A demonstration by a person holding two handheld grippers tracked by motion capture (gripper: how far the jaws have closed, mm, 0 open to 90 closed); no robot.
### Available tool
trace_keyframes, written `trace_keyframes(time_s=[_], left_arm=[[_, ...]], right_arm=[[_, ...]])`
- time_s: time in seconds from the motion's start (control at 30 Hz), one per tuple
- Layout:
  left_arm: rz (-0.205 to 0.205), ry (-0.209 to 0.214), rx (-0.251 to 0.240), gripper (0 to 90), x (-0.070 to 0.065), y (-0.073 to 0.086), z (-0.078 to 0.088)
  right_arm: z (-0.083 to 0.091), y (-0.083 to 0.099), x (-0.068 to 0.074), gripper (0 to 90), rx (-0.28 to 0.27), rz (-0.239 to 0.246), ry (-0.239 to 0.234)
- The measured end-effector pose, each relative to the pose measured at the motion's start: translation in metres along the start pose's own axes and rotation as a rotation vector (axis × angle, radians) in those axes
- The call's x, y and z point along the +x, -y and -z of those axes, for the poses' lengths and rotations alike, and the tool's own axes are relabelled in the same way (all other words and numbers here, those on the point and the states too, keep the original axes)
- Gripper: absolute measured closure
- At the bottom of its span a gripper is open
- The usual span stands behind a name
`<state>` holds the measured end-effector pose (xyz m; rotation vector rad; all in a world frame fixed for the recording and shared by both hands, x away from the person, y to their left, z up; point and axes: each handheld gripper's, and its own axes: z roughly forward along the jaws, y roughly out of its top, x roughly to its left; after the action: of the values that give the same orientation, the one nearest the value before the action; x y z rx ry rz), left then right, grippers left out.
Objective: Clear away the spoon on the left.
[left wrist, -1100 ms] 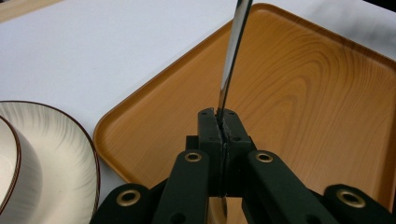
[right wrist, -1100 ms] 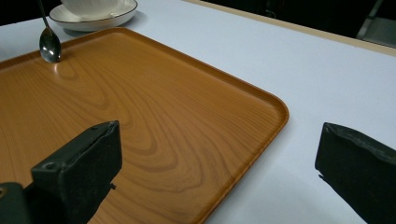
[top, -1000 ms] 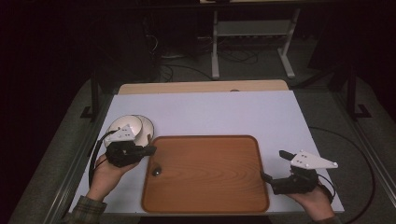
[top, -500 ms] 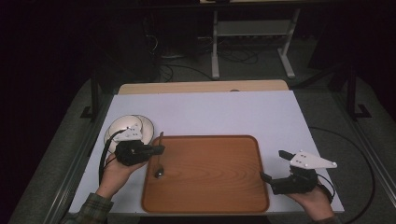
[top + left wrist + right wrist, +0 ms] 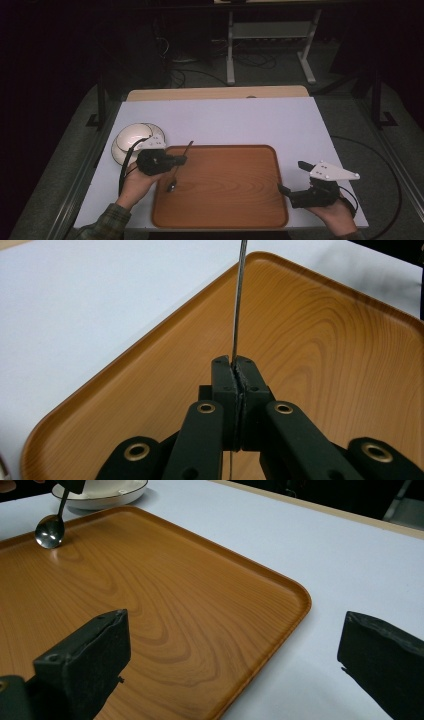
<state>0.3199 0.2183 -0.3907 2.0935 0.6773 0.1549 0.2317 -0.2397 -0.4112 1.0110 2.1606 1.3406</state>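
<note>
Dark room, spoon (image 5: pixel 179 165) handle pinched in left tool (image 5: pixel 181 160), bowl (image 5: pixel 171 188) perhaps touching tray (image 5: pixel 225 200)

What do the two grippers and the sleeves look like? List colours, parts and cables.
Both are black handheld tools. The left gripper has linked black arms with brass-coloured rivets, a small white top piece and a black cable looping back toward the wrist. The right gripper carries a pale three-cornered plate with small dark dots and has blocky black pads. Both cuffs are plaid, greenish on the left.
</note>
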Motion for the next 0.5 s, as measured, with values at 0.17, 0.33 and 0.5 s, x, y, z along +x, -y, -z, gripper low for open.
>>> trace_keyframes(time_s=[0.17, 0.33, 0.5], left_arm=[[0.001, 0.012, 0.010, 88.5, 0.001, 0.000, -0.008], [0.003, 0.027, 0.022, 88.5, 0.002, 0.000, -0.015], [0.003, 0.046, 0.044, 88.0, 0.001, 0.000, -0.026]], right_arm=[[0.000, 0.000, 0.000, 0.0, 0.001, -0.003, -0.001], [-0.001, 0.000, 0.000, 0.0, 0.001, -0.008, 0.001], [-0.001, 0.000, 0.000, 0.0, 0.000, -0.006, 0.000]])
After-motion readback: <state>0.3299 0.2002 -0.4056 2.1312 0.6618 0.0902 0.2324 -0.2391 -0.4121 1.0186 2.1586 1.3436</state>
